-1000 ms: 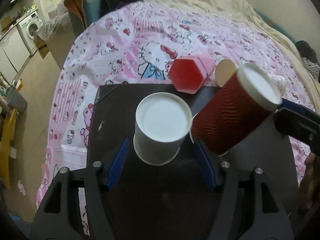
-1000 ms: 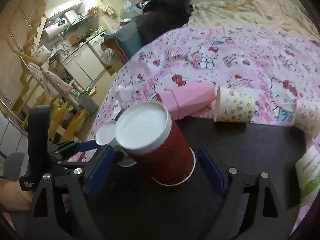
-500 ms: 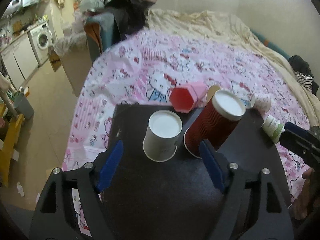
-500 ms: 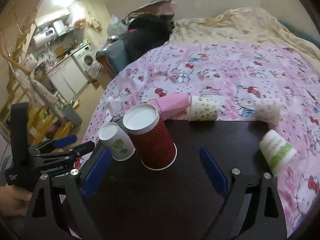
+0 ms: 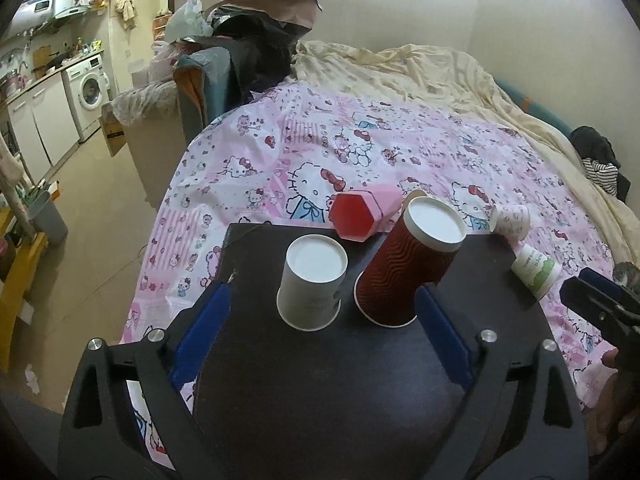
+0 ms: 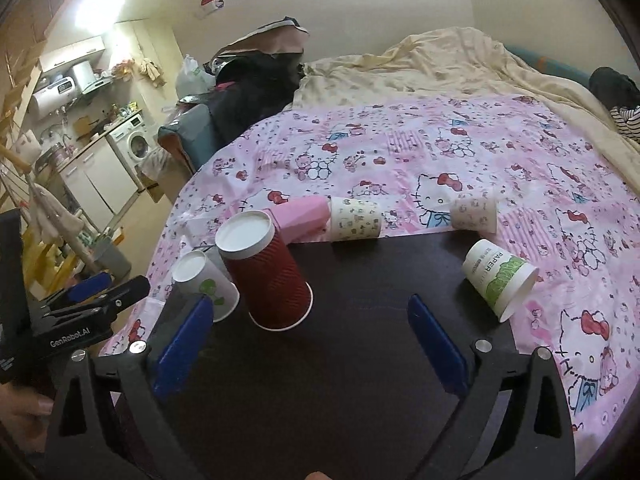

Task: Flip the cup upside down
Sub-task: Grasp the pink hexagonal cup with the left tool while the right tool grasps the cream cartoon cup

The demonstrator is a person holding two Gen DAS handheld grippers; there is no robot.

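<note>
A white paper cup (image 5: 312, 284) stands upside down on the dark table (image 5: 320, 392). Just to its right is a red ribbed cup (image 5: 408, 264), also mouth down. My left gripper (image 5: 322, 298) hangs back above the table, jaws opening, pads clear of the white cup. The right wrist view has the red cup (image 6: 268, 276) and the white cup (image 6: 204, 284) ahead on the left. My right gripper (image 6: 308, 306) is opening with nothing between its fingers. Each gripper shows in the other's view: the left gripper (image 6: 100, 292) and the right gripper (image 5: 592, 300).
Several cups lie on their sides along the table's far edge: a pink hexagonal cup (image 6: 304, 216), a patterned cup (image 6: 356, 220), a small patterned cup (image 6: 474, 216) and a green-print cup (image 6: 500, 276). Beyond the cups is a bed with a pink cartoon-cat cover (image 6: 400, 152).
Both grippers widened and drew back and up from the cups. The white and red cups, earlier between the fingers, now stand free upside down on the table.
</note>
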